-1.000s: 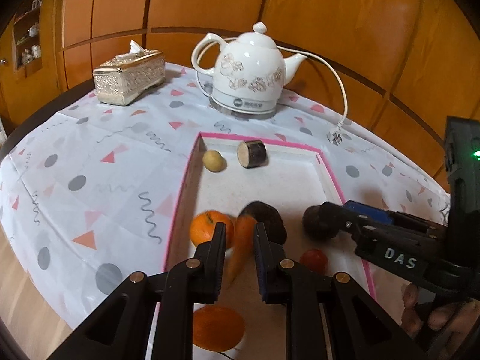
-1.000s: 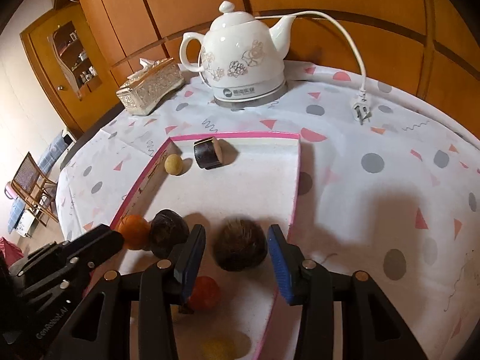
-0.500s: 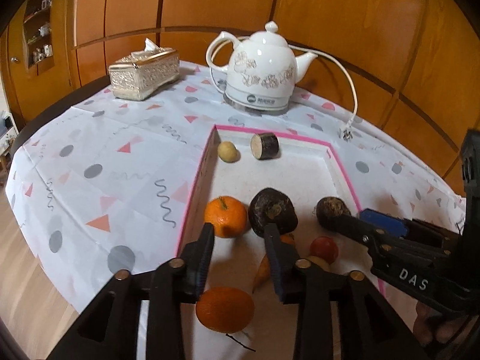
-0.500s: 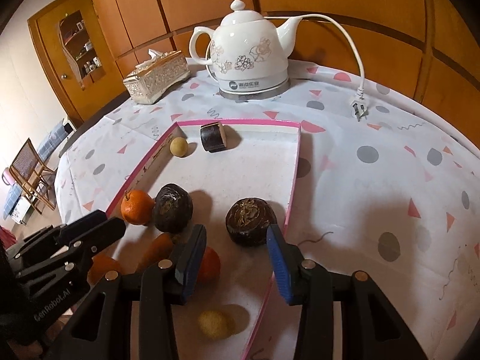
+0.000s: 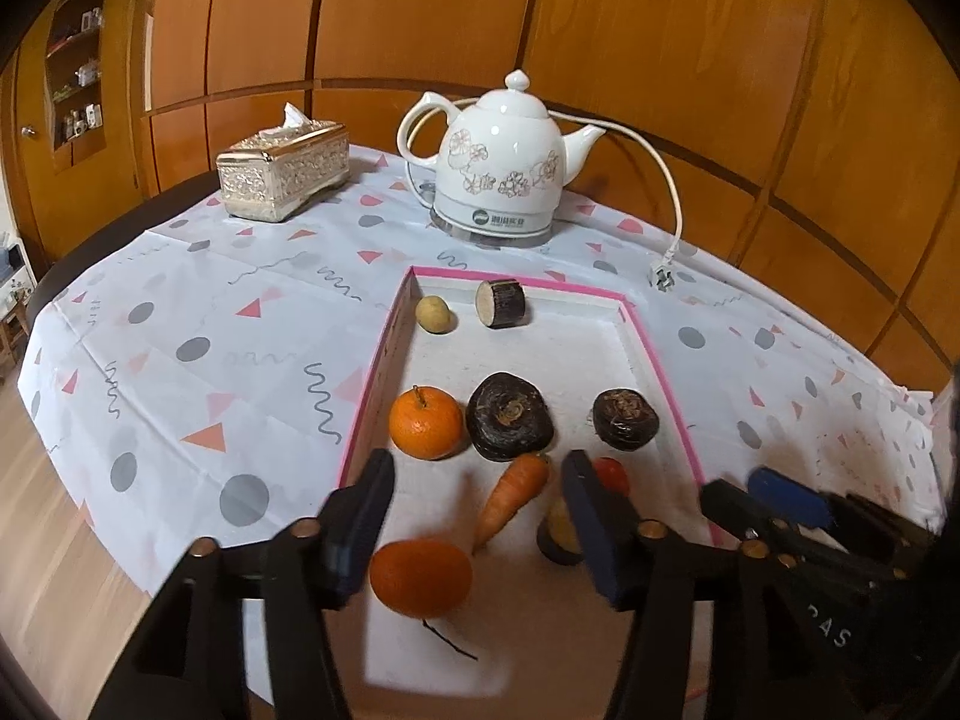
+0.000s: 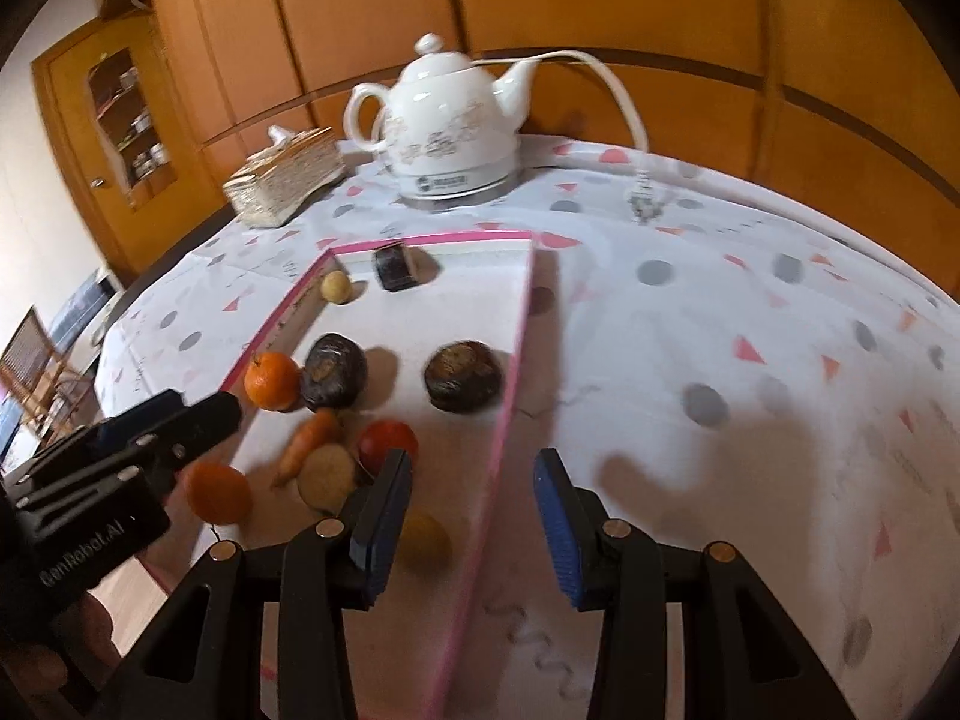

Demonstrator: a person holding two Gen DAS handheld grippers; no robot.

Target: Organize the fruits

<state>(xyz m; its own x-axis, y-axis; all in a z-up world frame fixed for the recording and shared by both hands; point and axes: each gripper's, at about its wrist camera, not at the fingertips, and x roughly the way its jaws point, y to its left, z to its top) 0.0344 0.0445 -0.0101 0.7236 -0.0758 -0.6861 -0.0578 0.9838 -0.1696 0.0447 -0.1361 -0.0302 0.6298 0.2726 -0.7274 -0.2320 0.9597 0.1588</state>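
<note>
A pink-rimmed white tray (image 5: 660, 360) (image 6: 516, 348) holds two oranges (image 5: 427, 423) (image 5: 420, 577), a carrot (image 5: 510, 495), two dark round fruits (image 5: 510, 415) (image 5: 625, 419), a red fruit (image 5: 612, 473), a small yellow fruit (image 5: 433, 313) and a dark cut cylinder (image 5: 501, 303). My left gripper (image 5: 477, 525) is open and empty above the near orange and carrot. My right gripper (image 6: 474, 516) is open and empty over the tray's right rim, near a yellow fruit (image 6: 423, 534) and a pale round fruit (image 6: 327, 474).
A white kettle (image 5: 501, 171) with cord and plug (image 5: 660, 276) stands behind the tray. A silver tissue box (image 5: 282, 171) sits at the back left. The round table has a patterned cloth (image 5: 210, 348); its edge drops off at left and front.
Both grippers have pulled back and up from the tray. The left has opened wide and let go of the carrot. The right has moved back from the dark fruit and opened a little wider.
</note>
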